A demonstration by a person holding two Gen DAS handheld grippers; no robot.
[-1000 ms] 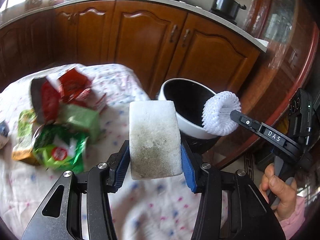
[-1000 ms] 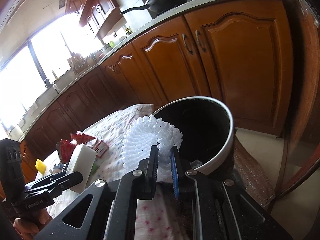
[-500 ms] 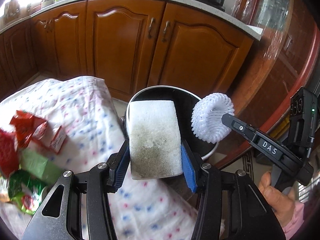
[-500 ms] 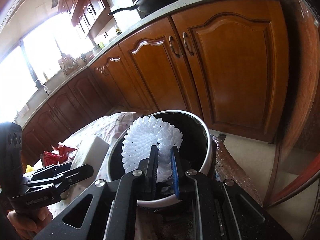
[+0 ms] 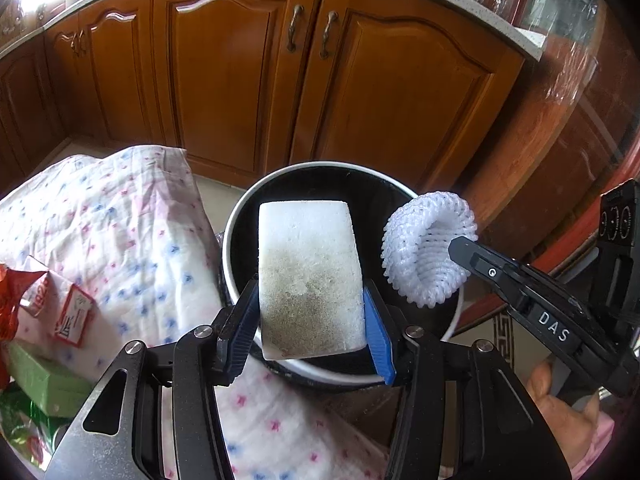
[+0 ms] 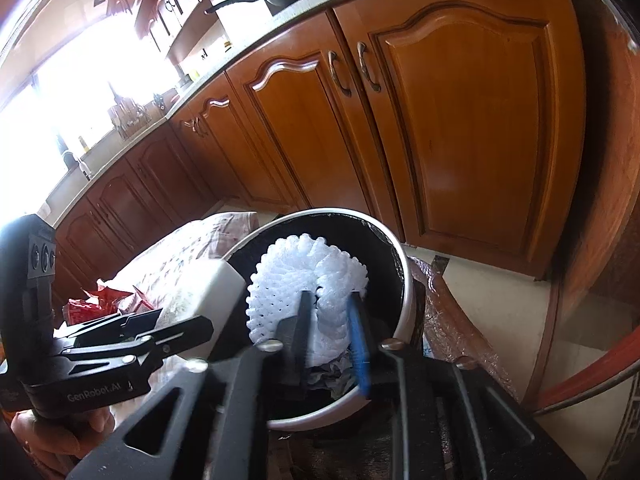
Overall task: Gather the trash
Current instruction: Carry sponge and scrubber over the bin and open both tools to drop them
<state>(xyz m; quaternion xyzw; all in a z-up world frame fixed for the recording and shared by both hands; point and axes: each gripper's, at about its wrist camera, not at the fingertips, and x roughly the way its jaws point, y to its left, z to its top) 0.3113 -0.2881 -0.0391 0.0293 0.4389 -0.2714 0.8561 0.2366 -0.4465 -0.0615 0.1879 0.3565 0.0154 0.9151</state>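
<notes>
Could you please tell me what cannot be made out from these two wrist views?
- Bin contents: left wrist view, hidden by the foam block; right wrist view shows only crumpled scraps behind the foam net.
- Wrappers: left wrist view, cut off by the edge, print too small.

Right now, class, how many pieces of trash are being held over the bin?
2. The foam block is clamped in the left hand-held gripper over the bin; the foam net is pinched in the right hand-held gripper beside it.

White foam block [image 5: 308,280] speckled grey-brown; white foam net [image 5: 424,252]; bin [image 5: 240,216] black inside, white-rimmed; tabletop [image 5: 120,216] cloth white with pink and blue flecks.
</notes>
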